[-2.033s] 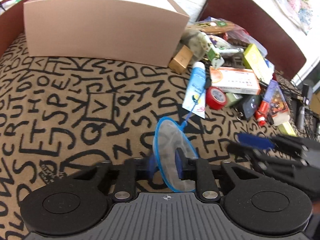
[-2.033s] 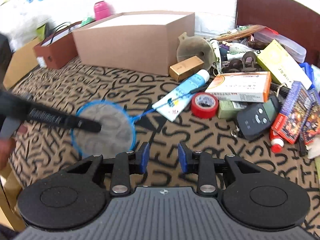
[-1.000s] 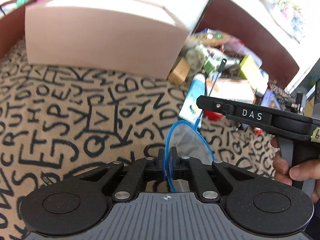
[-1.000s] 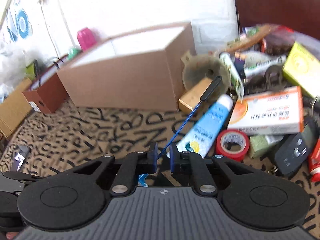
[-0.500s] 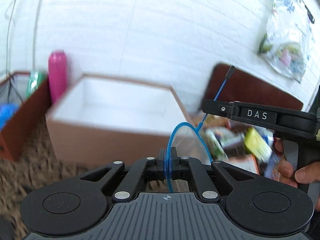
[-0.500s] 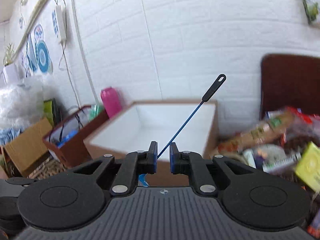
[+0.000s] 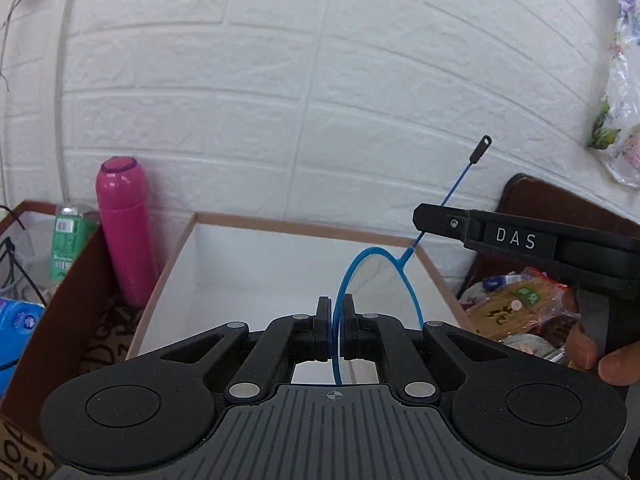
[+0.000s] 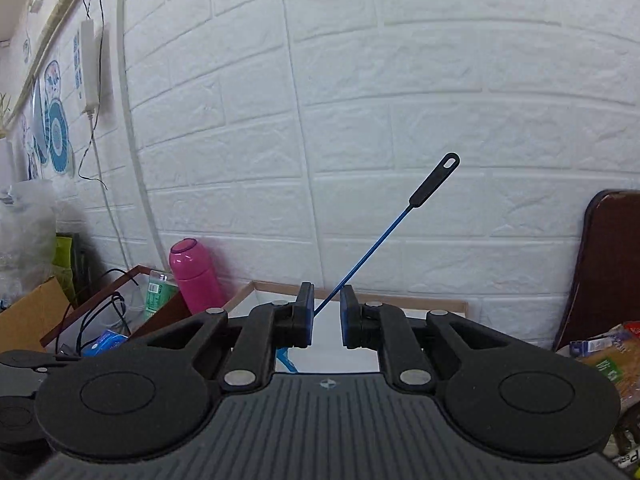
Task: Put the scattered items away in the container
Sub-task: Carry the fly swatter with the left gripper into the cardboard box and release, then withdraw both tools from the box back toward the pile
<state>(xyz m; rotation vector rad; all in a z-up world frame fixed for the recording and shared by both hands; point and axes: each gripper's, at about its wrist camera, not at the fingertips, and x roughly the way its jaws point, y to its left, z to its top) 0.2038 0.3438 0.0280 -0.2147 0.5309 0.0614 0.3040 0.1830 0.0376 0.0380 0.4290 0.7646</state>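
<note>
My left gripper (image 7: 335, 330) is shut on the blue rim of a small fish net (image 7: 376, 276), held above the open cardboard box (image 7: 280, 264) with its white inside. The net's thin blue handle (image 7: 456, 186) slants up to the right, ending in a black tip. In the right wrist view the handle (image 8: 376, 246) runs up between the fingers of my right gripper (image 8: 324, 320), which stands slightly open, with a gap on the handle's right side. The box (image 8: 420, 305) lies just beyond it.
A pink bottle (image 7: 124, 228) stands left of the box against the white brick wall. A brown box (image 7: 52, 280) with a green-labelled bottle and cables sits further left. Scattered snack packets (image 7: 516, 312) lie to the right, by a dark red chair back (image 8: 608, 264).
Both grippers lifted the net off the lettered cloth and carried it up over the box. My right gripper's fingers have parted slightly around the handle.
</note>
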